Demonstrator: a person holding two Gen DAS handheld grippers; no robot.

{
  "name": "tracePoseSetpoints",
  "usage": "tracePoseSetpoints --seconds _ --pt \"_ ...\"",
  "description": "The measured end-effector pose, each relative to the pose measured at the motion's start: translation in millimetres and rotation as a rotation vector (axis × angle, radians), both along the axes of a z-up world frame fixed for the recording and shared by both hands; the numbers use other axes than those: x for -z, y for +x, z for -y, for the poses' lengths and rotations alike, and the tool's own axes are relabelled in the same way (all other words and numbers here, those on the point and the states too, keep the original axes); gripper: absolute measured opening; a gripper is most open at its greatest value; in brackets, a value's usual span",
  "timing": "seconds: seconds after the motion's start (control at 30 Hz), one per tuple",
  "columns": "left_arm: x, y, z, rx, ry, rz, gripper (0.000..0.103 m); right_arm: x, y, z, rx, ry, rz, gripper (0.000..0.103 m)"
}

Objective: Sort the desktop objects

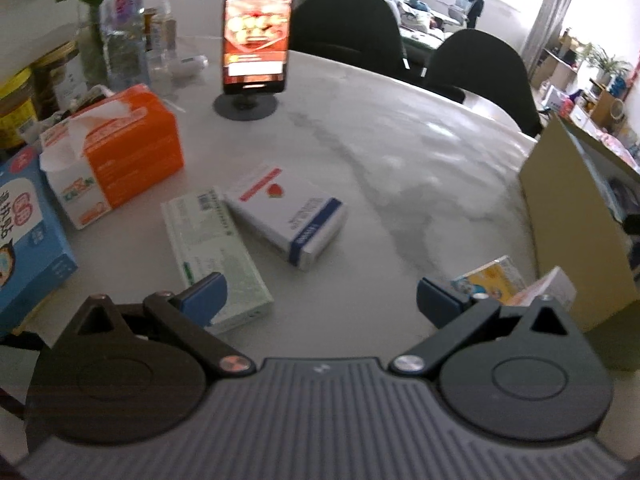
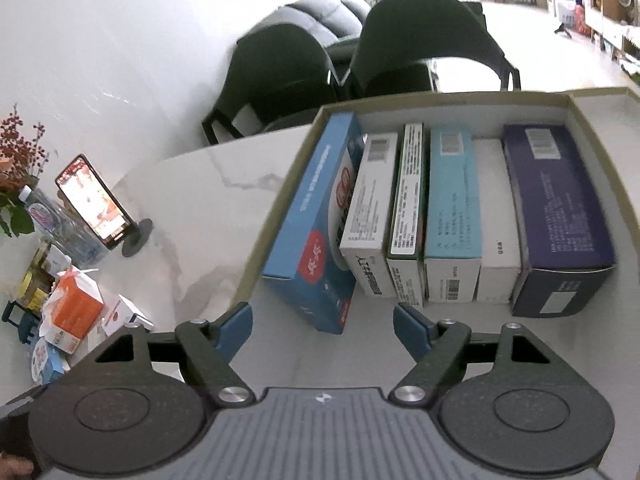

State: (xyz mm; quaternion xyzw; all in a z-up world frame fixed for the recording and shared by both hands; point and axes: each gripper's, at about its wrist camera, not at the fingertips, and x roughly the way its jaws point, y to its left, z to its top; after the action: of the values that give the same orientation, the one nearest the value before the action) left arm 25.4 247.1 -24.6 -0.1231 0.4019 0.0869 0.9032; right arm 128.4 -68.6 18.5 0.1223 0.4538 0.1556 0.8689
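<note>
So, sorting is somewhere in the middle by the look of it. The cardboard tray (image 2: 280, 208) on the marble table (image 1: 400, 152) holds a row of boxes standing on edge: a big blue box (image 2: 316, 220) leaning at the left end, then a white box (image 2: 370, 216), a thin green-edged box (image 2: 408, 216), a light blue box (image 2: 452, 208), a plain white box (image 2: 500, 220) and a dark purple box (image 2: 560, 208). The right gripper (image 2: 322, 328) hovers just in front of that row with its jaws spread wide and nothing between them.

Over on the other side, the left gripper (image 1: 320, 296) is also wide apart and empty, hanging low over the loose stuff on the table: a pale green flat box (image 1: 216, 248) right by its left finger, a white box with a strawberry picture (image 1: 284, 216) touching it, and a yellow cartoon packet (image 1: 492, 280) near the right finger, just beside the tray wall. My guess is one of those gets picked next. The green one is closest, but it lies flat, so the jaws would need to come down over its narrow sides.

Readable text is thin. The white box in the tray shows what looks like "TY" on its end; the rest is Chinese print and barcodes too blurry to make out. There's also an orange tissue pack (image 1: 120, 148), a blue cartoon box (image 1: 28, 248) with big Chinese characters, and a phone on a stand (image 1: 256, 28) showing a red screen.
</note>
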Motion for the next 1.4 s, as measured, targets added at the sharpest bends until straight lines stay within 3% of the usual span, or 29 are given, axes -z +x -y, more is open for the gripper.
tracePoseSetpoints --seconds 0.23,0.5,0.87,1.03,1.2,1.4 --pt "2 7 -19 -0.091 -0.026 -0.017 0.103 -6 -21 5 0.021 0.023 0.056 0.082" --pt "14 9 -29 -0.154 0.01 -0.047 0.1 -9 -41 9 0.031 0.05 0.087 0.087" --pt "31 17 -30 -0.2 0.04 -0.08 0.082 -12 -56 18 0.055 0.07 0.112 0.091" --pt "34 17 -27 -0.219 0.086 -0.081 0.059 -12 -58 21 0.064 0.071 0.116 0.092" --pt "32 12 -31 -0.245 0.086 -0.066 0.055 -12 -62 22 0.063 0.073 0.145 0.092" --pt "20 6 -32 -0.27 0.099 -0.022 0.053 -16 -72 19 0.083 -0.004 0.24 0.102"
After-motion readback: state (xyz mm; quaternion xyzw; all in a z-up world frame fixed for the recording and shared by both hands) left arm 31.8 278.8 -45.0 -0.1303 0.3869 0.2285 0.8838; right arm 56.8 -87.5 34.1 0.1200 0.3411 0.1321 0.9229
